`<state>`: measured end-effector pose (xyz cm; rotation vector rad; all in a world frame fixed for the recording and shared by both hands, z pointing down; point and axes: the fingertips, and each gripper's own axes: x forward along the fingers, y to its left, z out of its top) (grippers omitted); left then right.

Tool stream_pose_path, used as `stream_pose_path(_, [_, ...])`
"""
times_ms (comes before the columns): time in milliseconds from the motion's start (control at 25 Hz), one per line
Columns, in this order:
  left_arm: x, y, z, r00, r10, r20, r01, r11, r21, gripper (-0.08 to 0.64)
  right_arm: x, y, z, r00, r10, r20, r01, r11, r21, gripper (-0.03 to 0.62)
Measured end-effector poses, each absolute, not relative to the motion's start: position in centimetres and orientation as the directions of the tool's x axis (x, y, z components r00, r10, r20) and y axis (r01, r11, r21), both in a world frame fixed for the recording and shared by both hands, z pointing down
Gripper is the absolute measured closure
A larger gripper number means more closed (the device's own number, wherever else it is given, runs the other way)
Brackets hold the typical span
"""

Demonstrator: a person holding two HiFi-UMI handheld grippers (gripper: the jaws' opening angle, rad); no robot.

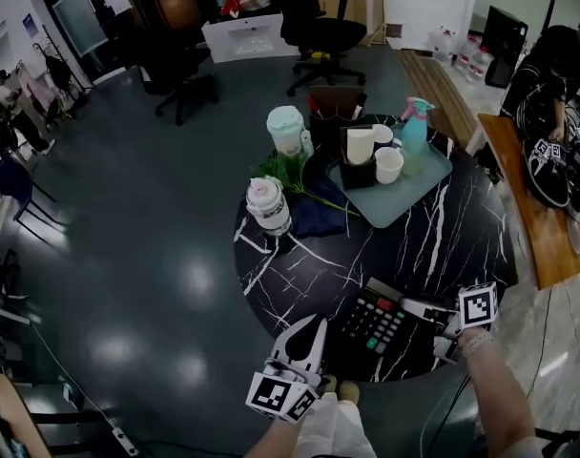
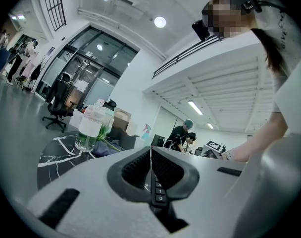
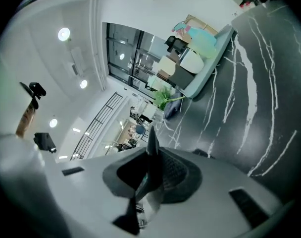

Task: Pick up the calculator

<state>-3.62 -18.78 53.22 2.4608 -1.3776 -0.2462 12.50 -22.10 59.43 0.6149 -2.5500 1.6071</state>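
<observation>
Black stone with white veins makes up the round table (image 1: 443, 227), and everything that matters sits at its near edge. At the left, the left gripper (image 1: 315, 326) reaches in level, its tips at the calculator's near-left edge. Its own view shows the two ribbed pads drawn in on a thin slab seen edge-on, with a column of keys between them, so it appears clamped on the calculator (image 1: 376, 321). The calculator lies directly between the two tools, keys up, its long axis running from the near left toward the far right. Whether it rests flat on the table or is already a little raised cannot be told. At the right, the right gripper (image 1: 422, 310) comes in from the opposite side, tilted slightly downward. Its view shows the same thin dark slab edge-on between jaws that are nearly together, so it too looks closed on the calculator. Neither hand is nearer — each has one end. The lift therefore likely depends on both rising evenly along that shared line. The tray of cups and the bottles stand well apart on the far side.
</observation>
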Motion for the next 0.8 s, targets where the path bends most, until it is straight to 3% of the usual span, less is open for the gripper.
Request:
stream_pose_path(440, [-1.8, -18.3, 45.7, 0.569, -0.819, -0.077, -0.766, -0.562, 0.312, 0.552, 12.3, -22.5, 49.0, -0.917, -0.385, 0.107, -0.282, 0.434, -0.856, 0.534])
stream_pose_path(800, [-3.2, -18.2, 42.4, 0.543, -0.831, -0.123, -0.775, -0.552, 0.307, 0.552, 12.9, -21.5, 44.2, -0.901, -0.430, 0.066, -0.289, 0.479, -0.829, 0.534])
